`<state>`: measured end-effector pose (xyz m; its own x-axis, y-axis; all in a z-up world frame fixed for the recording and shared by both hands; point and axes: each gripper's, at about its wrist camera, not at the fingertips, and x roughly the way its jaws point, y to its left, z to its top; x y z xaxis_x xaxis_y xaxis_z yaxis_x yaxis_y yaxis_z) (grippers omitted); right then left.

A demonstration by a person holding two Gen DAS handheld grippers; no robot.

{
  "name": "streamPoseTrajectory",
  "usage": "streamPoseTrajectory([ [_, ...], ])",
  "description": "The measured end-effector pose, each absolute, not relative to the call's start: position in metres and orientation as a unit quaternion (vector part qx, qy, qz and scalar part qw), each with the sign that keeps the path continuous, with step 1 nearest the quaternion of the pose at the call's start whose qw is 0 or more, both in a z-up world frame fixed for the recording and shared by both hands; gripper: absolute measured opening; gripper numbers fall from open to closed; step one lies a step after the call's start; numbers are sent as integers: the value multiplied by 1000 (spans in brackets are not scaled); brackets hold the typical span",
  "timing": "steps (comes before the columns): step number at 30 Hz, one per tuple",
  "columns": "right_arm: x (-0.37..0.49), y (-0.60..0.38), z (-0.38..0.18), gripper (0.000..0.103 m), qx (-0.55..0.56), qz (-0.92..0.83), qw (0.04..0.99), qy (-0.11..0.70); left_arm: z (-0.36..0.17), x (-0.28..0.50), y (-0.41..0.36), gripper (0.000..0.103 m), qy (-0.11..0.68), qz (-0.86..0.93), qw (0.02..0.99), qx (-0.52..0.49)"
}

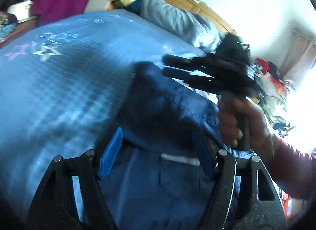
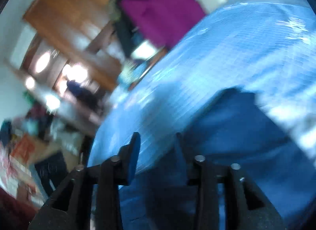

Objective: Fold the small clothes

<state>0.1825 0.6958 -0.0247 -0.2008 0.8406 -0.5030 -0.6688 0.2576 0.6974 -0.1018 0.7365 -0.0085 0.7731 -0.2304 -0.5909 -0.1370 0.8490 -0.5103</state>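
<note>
Blue clothes (image 1: 167,111) lie flat on the bed, on top of a light blue checked cover (image 1: 59,91) with star shapes on it. The clothes are darker blue than the cover and have a small white tag near the bottom.

The left gripper (image 1: 158,150) hangs right over the near part of the clothes. Its two blue fingers (image 1: 110,154) are wide apart, one on each side of the cloth, and nothing is between them that they pinch.

The right gripper (image 1: 167,65) shows in the left wrist view too, held in the right hand (image 1: 237,123). It sits above the far edge of the clothes, with its black fingers close together but a thin gap between them. In its own blurry view, the right gripper (image 2: 158,150) has its fingers a little apart, holding nothing, and the blue clothes (image 2: 237,141) lie just in front and to the side.

A grey pillow (image 1: 177,18) rests at the far end of the bed.
</note>
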Motion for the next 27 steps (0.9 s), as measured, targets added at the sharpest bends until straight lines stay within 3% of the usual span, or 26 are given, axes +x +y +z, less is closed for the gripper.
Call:
streamPoseTrajectory([
  [2,211,698,-47,45,90,572,623,525,-19,-87,739,70,352,-29,887,-297],
  [4,224,712,-65,45,79,561,613,551,-31,-81,748,63,368,-13,872,-321],
  [7,236,728,-71,35,68,554,620,552,-36,-83,759,57,361,-14,866,-345],
  [10,251,741,-71,15,52,523,654,545,-35,-87,761,46,370,-4,866,-336],
  [12,256,741,-59,18,15,478,704,526,-34,-100,767,27,376,5,863,-338],
  [13,254,733,-50,27,5,463,723,513,-34,-108,773,25,374,6,858,-352],
  [14,249,721,-37,29,16,469,726,503,-35,-117,778,24,370,3,853,-368],
  [17,217,696,-5,38,44,507,713,482,-26,-149,778,59,374,49,855,-356],
  [22,132,664,-4,40,20,565,663,490,-8,-218,786,67,357,66,857,-365],
  [27,102,719,-43,39,-43,561,631,535,-1,-269,787,68,355,72,851,-379],
])
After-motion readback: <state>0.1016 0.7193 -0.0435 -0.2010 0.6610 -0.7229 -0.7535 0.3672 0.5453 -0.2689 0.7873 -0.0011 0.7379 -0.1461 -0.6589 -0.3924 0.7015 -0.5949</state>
